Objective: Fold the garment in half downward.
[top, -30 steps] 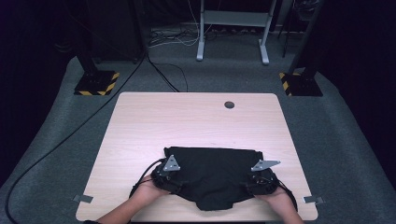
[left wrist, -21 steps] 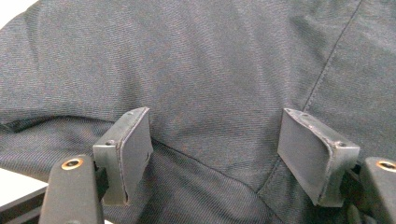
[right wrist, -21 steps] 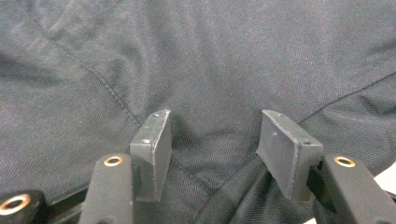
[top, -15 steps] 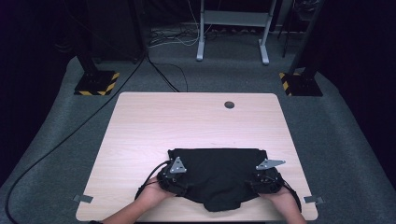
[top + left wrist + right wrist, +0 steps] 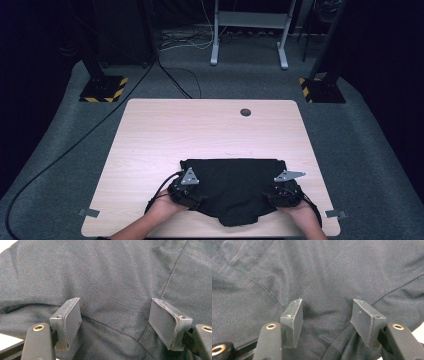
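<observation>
While we look down from the high view, the black garment (image 5: pixel 232 187) lies flat near the table's (image 5: pixel 150 135) front edge, its lower lobe almost at that edge. Our left gripper (image 5: pixel 186 192) rests at its left side and our right gripper (image 5: pixel 286 192) at its right. A tug toward us could drag cloth off the front edge; the far half of the table is bare, so that is our open room.

Seen from the left gripper view, our jaws stand apart over the cloth and pinch nothing; closing here might catch only one layer along the seam (image 5: pixel 172 270).

Seen from the right gripper view, the jaws stand open too, with a raised fold (image 5: pixel 329 315) between them unclamped; uneven grips would skew the garment.
</observation>
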Tool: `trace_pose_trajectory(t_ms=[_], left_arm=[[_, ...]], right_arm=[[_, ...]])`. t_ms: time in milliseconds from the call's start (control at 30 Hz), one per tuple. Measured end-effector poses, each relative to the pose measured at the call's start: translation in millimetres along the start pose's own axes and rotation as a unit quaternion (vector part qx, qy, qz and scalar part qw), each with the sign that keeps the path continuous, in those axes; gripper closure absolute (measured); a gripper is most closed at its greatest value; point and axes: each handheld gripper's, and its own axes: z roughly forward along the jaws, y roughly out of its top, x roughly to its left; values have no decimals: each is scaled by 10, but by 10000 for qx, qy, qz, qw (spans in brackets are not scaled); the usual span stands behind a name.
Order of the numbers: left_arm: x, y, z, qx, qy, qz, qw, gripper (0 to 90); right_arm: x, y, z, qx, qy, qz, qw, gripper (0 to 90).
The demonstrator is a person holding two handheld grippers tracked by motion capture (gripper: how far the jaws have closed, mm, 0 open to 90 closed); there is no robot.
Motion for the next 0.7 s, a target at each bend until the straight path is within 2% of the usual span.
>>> trace_pose_trajectory(t_ms=[300,467,500,567,700], left_arm=[[4,-27,-7,-96,-39,-39,9999,252],[6,-32,-8,-113,-47,-28,9999,251],[5,-30,-7,-107,-42,-29,9999,249],[4,-25,-5,-101,-42,-43,9999,248],[4,-18,-4,-102,-35,-54,9999,245]], right_arm=[[18,4,7,1,-4,31,10000,373],[21,9,-3,-27,19,136,9999,317],[39,19,-21,-97,3,221,9997,295],[53,29,-27,-146,-3,237,9996,294],[165,83,-32,-260,-35,59,9996,293]])
